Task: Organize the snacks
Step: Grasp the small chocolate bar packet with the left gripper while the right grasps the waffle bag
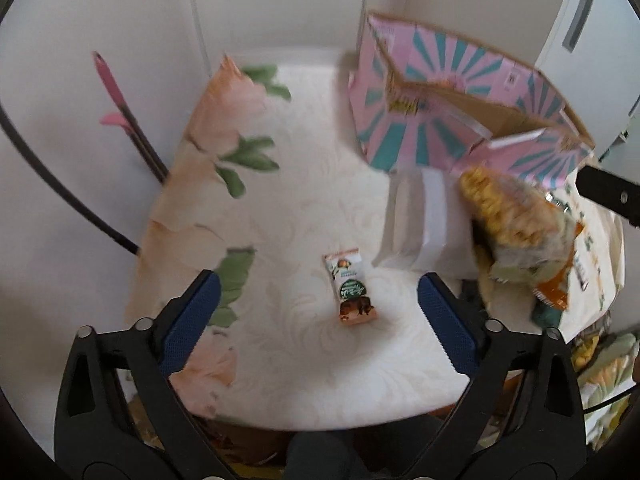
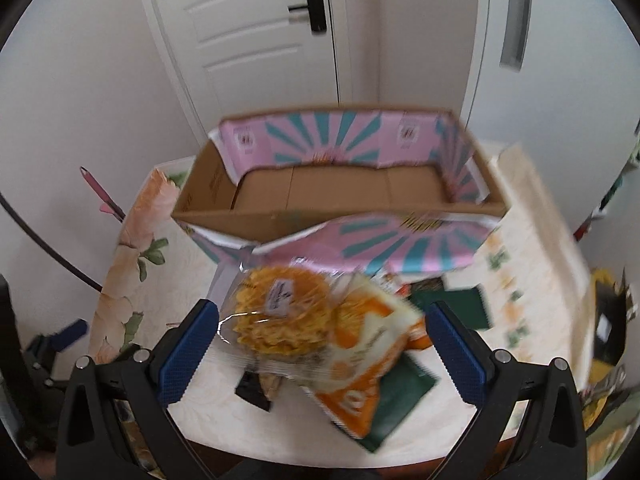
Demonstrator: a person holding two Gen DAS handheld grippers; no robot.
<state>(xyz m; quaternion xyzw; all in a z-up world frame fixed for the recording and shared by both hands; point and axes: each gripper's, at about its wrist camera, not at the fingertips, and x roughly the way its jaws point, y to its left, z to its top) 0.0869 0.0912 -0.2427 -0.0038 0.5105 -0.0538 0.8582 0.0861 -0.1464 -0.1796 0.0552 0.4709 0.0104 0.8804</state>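
Left gripper [image 1: 318, 308]: wide apart, nothing held; small snack bar [image 1: 352, 288] lies on the table [image 1: 304, 380] between its fingers.
Right gripper [image 2: 322, 338]: wide apart over the noodle packet [image 2: 288, 316] and orange bag [image 2: 360, 376], gripping nothing.
Box [image 2: 336, 184]: open, empty, behind the pile.
Risk: the slick, stacked packets may slide or pinch together; the flat bar may skid away.

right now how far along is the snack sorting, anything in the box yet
Done: nothing visible; the cardboard box shows only a bare floor. In hand: nothing gripped. The left gripper is open over the small snack bar, and the right gripper is open around the noodle packet on the pile. Left: the bar, the packet, the orange bag and the green packs.
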